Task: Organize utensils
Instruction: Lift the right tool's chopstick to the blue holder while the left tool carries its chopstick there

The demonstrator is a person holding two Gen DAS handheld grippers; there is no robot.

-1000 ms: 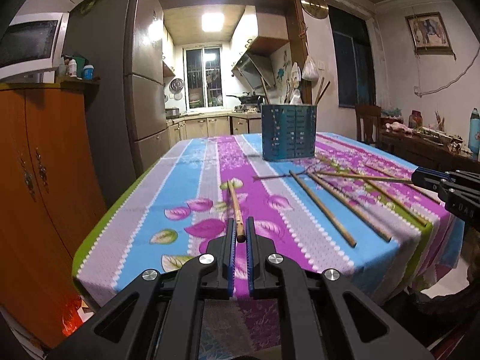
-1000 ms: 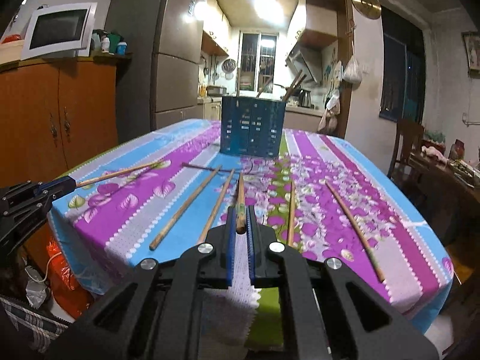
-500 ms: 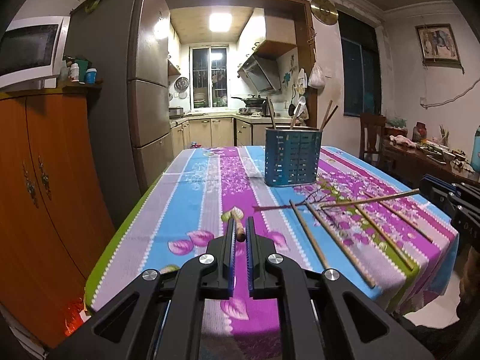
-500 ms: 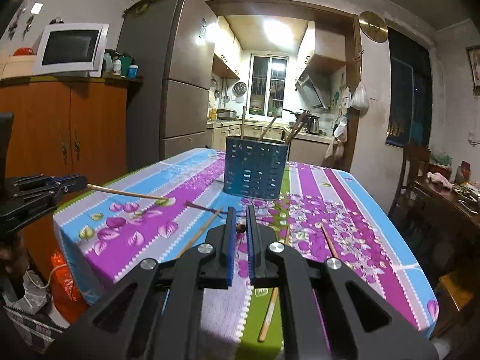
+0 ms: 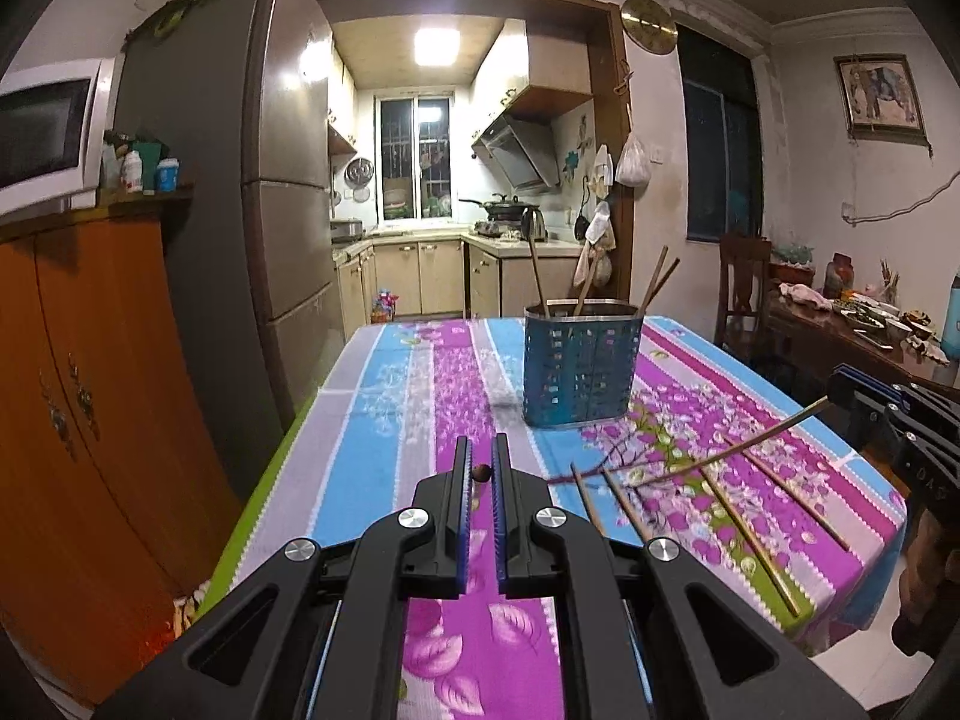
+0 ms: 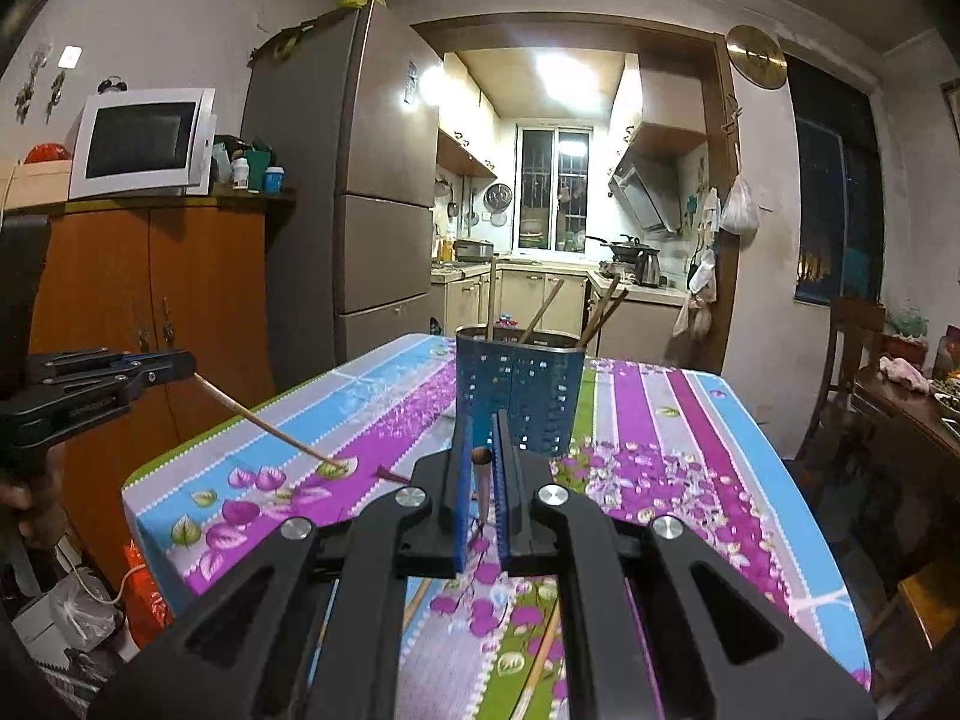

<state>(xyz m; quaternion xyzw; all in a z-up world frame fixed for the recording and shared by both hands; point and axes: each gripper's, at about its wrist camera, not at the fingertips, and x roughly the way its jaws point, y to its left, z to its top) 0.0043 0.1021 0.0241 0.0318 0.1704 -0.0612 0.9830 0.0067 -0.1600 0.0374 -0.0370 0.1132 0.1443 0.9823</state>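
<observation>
- The left gripper [image 5: 480, 474] is clamped on a chopstick [image 5: 480, 471]; in its own view only the stick's round end shows, pinched between the blue pads near the tips.
- From the right wrist view, that same stick [image 6: 258, 420] juts from the left gripper [image 6: 180, 365] and slants down over the table's [image 6: 798, 540] left edge, its tip above a green leaf on the cloth.
- The right gripper [image 6: 481, 456] is closed on a second chopstick [image 6: 481, 474], end-on between its pads, with the shaft running back and down inside the jaws.
- From the left wrist view, this stick [image 5: 732, 450] reaches from the right gripper [image 5: 840, 387] at the right edge, slanting down leftward over the table [image 5: 372, 420].
- The blue holder [image 5: 579, 369] stands upright on the cloth ahead of both grippers, well apart from them, with several sticks already leaning in it.
- Loose sticks [image 5: 750, 546] lie flat on the cloth to the right of the left gripper, between it and the right one.
</observation>
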